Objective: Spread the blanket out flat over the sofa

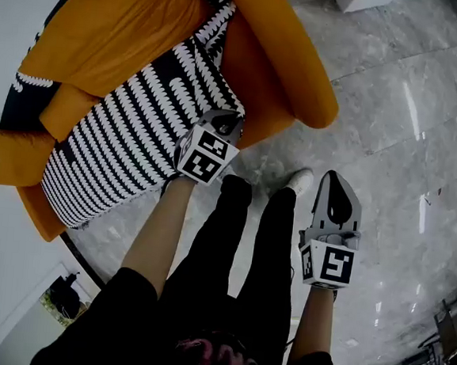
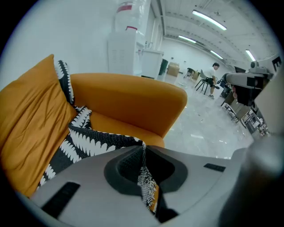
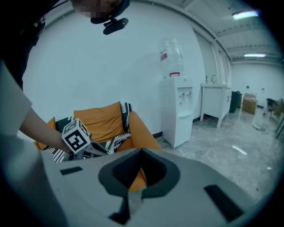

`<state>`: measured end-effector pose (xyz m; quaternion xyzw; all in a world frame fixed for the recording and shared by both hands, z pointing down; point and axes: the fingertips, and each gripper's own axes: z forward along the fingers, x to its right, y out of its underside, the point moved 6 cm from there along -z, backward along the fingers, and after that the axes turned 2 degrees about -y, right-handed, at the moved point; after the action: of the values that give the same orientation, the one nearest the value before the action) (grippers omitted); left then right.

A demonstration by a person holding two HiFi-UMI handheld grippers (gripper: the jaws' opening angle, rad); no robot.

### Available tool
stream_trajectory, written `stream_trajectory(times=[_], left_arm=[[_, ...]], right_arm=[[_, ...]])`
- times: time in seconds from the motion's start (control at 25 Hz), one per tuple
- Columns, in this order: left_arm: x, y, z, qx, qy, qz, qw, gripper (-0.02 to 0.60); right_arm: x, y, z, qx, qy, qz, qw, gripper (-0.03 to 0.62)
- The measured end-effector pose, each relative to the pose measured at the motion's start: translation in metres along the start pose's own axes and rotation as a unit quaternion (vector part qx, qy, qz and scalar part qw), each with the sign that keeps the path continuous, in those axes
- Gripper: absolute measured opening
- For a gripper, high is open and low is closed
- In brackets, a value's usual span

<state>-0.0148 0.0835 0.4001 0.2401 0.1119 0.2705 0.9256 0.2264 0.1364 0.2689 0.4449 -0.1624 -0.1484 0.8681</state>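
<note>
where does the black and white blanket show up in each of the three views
Head view: the blanket lies upper left on the seat, its near edge at the left hand-held gripper.
Left gripper view: lower left, running into the shut jaws.
Right gripper view: small, left of centre.
Shared landmark: the orange sofa.

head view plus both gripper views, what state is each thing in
black-and-white patterned blanket: draped over the seat, not flat, one edge pinched.
left gripper: shut on the blanket's edge.
right gripper: shut, nothing between its jaws.
orange upholstered sofa: seat partly covered, arm bare.
</note>
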Motion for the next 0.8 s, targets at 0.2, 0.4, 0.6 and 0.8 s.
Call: stream_trajectory(times=[0.2,0.4,0.6,0.8], left_arm=[[0.039,-0.02,0.017,-0.01,0.02,0.035,0.9991,0.026],[0.082,-0.046,0.039,-0.021,0.039,0.073,0.9964,0.026],[0.118,-0.053,0.064,-0.037,0.056,0.102,0.9925,0.026],[0.136,-0.055,0.086,-0.053,0.044,0.101,0.9924,0.026]], right_arm=[[0.026,0.014,-0.022,-0.001,0.018,0.018,1.0,0.02],[0.063,0.024,-0.044,-0.002,0.034,0.037,0.999,0.02],[0.09,0.042,-0.061,-0.001,0.052,0.061,0.997,0.02],[0.11,0.064,-0.079,-0.004,0.065,0.084,0.994,0.02]])
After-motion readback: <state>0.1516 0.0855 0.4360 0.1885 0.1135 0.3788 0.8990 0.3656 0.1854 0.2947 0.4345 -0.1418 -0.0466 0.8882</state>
